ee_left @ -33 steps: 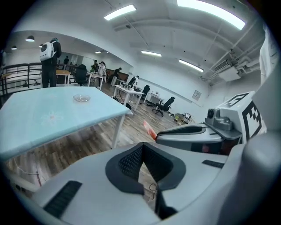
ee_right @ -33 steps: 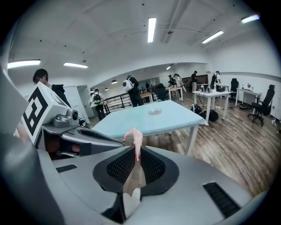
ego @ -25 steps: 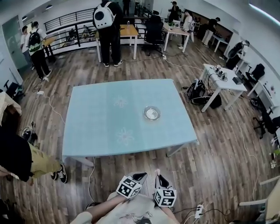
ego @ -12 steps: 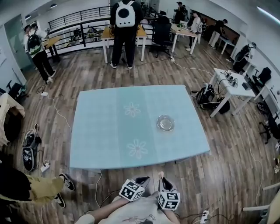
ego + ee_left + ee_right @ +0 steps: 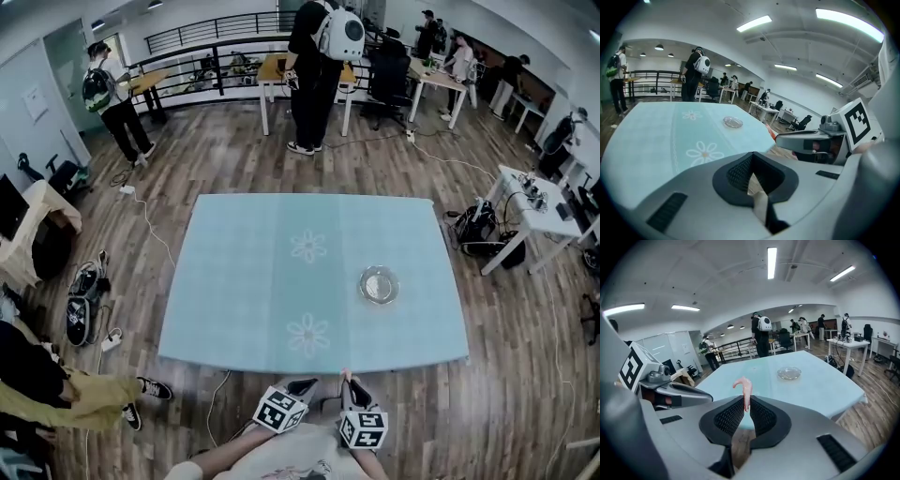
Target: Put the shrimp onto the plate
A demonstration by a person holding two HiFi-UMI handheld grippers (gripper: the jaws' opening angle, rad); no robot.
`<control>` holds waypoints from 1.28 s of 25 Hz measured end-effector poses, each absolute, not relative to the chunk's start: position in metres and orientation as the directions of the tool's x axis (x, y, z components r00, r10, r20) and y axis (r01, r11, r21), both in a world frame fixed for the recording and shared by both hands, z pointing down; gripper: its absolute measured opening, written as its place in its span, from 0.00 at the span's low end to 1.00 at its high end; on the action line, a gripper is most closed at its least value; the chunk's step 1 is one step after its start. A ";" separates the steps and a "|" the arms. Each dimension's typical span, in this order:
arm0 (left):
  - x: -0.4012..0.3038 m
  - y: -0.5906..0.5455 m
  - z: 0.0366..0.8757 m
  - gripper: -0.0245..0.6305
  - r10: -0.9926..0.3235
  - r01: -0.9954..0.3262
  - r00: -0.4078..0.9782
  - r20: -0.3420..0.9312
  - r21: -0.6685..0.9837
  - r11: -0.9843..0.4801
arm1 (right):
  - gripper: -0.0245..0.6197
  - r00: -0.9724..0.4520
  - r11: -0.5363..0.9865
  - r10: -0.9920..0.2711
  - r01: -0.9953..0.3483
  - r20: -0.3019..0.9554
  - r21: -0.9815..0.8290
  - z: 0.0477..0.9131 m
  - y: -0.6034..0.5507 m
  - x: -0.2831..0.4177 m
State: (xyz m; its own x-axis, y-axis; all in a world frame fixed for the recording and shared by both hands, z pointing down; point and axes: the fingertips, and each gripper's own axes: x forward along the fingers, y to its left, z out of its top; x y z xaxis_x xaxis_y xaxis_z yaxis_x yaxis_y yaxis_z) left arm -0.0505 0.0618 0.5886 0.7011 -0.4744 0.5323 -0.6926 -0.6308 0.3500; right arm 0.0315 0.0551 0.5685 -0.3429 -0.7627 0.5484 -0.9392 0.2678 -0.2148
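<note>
A pink shrimp (image 5: 744, 389) sticks up from between the fingertips of my right gripper (image 5: 746, 401), which is shut on it. The small glass plate (image 5: 789, 373) rests on the light blue table (image 5: 820, 385), well ahead and to the right. In the head view both grippers hover off the table's near edge, close to my body: left gripper (image 5: 302, 384), right gripper (image 5: 349, 382), with the plate (image 5: 379, 284) right of the table's middle. My left gripper (image 5: 751, 171) has its jaws together with nothing in them; its view shows the plate (image 5: 733, 122) far off.
Two white flower prints (image 5: 308, 334) mark the tablecloth. A person with a white backpack (image 5: 328, 56) stands beyond the far edge. White desks (image 5: 525, 202) and cables are on the right, and a seated person's legs (image 5: 56, 394) and shoes on the left.
The head view has shifted: the table and plate now sit further right and lower in the picture, nearer the grippers. Both grippers keep the same pose near my body.
</note>
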 end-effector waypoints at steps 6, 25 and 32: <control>-0.008 0.008 0.576 0.05 -0.534 -0.733 0.646 0.546 0.248 -0.633 | 0.12 -0.438 0.379 -0.735 -0.898 0.518 -0.222 0.555 -0.016 0.066; 0.122 -0.115 0.558 0.05 -0.688 -0.879 0.475 0.549 0.262 -0.398 | 0.12 -0.616 0.575 -0.604 -0.776 0.506 -0.259 0.558 -0.170 0.200; 0.100 -0.116 0.572 0.05 -0.708 -0.910 0.415 0.572 0.269 -0.316 | 0.12 -0.673 0.645 -0.535 -0.716 0.511 -0.268 0.571 -0.176 0.169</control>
